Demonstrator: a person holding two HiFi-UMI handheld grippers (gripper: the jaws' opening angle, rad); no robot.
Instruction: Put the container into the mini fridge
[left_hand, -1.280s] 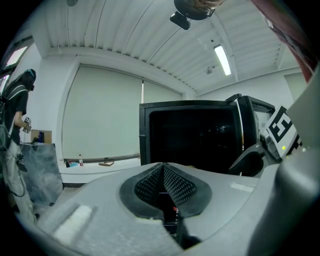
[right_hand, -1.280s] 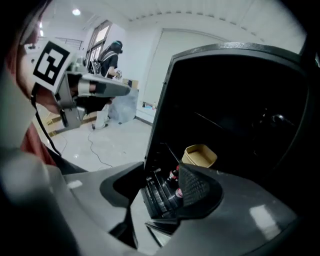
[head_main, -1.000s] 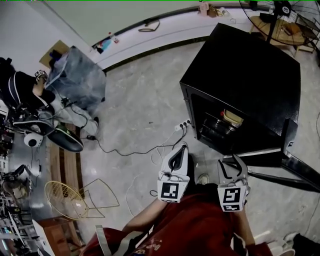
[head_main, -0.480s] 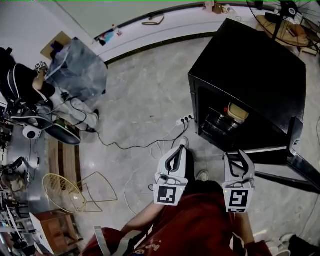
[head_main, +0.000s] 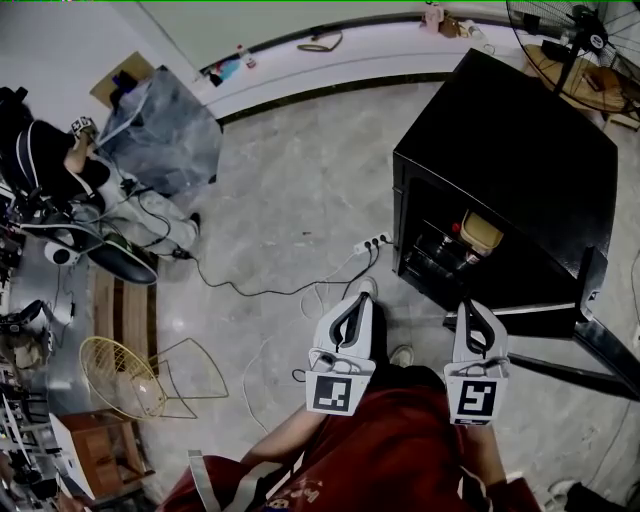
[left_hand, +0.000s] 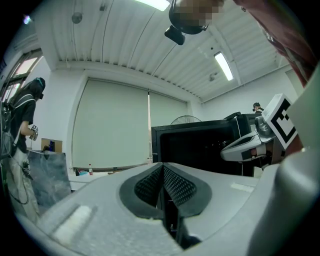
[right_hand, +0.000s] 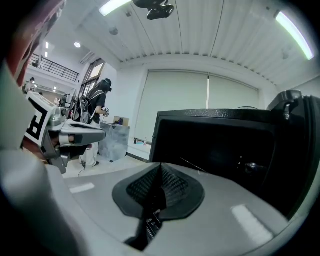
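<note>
The black mini fridge (head_main: 520, 170) stands on the floor at the right with its door (head_main: 590, 300) swung open. Inside it, on a shelf, sits a pale container (head_main: 478, 232) with a red cap beside it. My left gripper (head_main: 350, 316) is shut and empty, held close to my body well short of the fridge. My right gripper (head_main: 472, 318) is shut too, with nothing between its pads, just in front of the fridge's open front. In the left gripper view the fridge (left_hand: 200, 145) shows ahead, and the right gripper view faces its dark opening (right_hand: 215, 150).
A power strip and cables (head_main: 365, 245) trail across the marble floor left of the fridge. A wire basket (head_main: 125, 385) lies at the lower left. A seated person (head_main: 60, 190) and a plastic-wrapped box (head_main: 165, 130) are at the far left. A fan (head_main: 575, 40) stands behind the fridge.
The right gripper's jaws have closed from wide open to shut. The head view has shifted slightly, so the fridge sits a little further right and up.
</note>
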